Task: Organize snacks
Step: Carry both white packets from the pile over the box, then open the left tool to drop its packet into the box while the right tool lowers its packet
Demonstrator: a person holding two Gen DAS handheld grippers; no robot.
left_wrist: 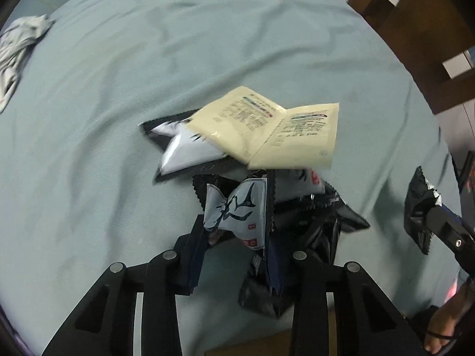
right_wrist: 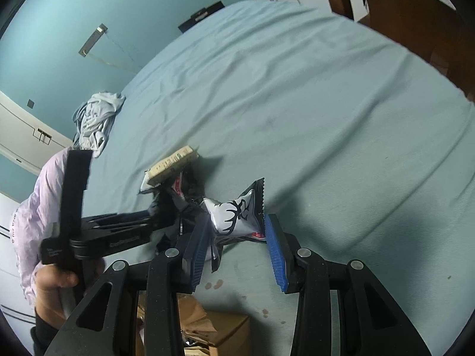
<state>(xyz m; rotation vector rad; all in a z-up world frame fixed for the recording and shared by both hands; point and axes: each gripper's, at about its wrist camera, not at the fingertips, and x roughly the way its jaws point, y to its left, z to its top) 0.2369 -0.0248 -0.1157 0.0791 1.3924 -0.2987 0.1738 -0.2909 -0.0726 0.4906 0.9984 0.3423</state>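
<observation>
- Nearest you, left wrist view: the left hand-held gripper (left_wrist: 234, 231) is narrowed to about a third and pinches a white packet (left_wrist: 237, 210) with a black brush-stroke print, standing on edge between the pads.
- A black packet (left_wrist: 267, 284) lies under its right finger, at 5 o'clock. It may drag along.
- The right hand-held gripper (right_wrist: 237, 219) is about as narrow, its blue pads clamped on a silver antler-print packet (right_wrist: 234, 213) that looks held clear of the sheet.
- The snack pile (left_wrist: 255, 178) sits dead centre. Two cream packets (left_wrist: 267, 130) lie on top at 12 o'clock, with a silver-white packet (left_wrist: 184, 148) at 11.
- Step, my read: you're mid-pick, one packet per gripper, and sorting has hardly begun.
- Next, lift the left packet straight up and check the black one drops off. Then carry both to a sorted spot. I can't tell where that is; the cardboard box (right_wrist: 219, 332) at 6 o'clock is a guess.
- The surface looks like a bed (left_wrist: 118, 89) under a wrinkled pale teal sheet, with small dark stains near the close edge.
- A crumpled cloth (left_wrist: 17, 50) lies at 10 o'clock, well apart from the pile.
- Room: wooden chair (left_wrist: 415, 29) at 2 o'clock, teal wall (right_wrist: 44, 29) behind.
</observation>
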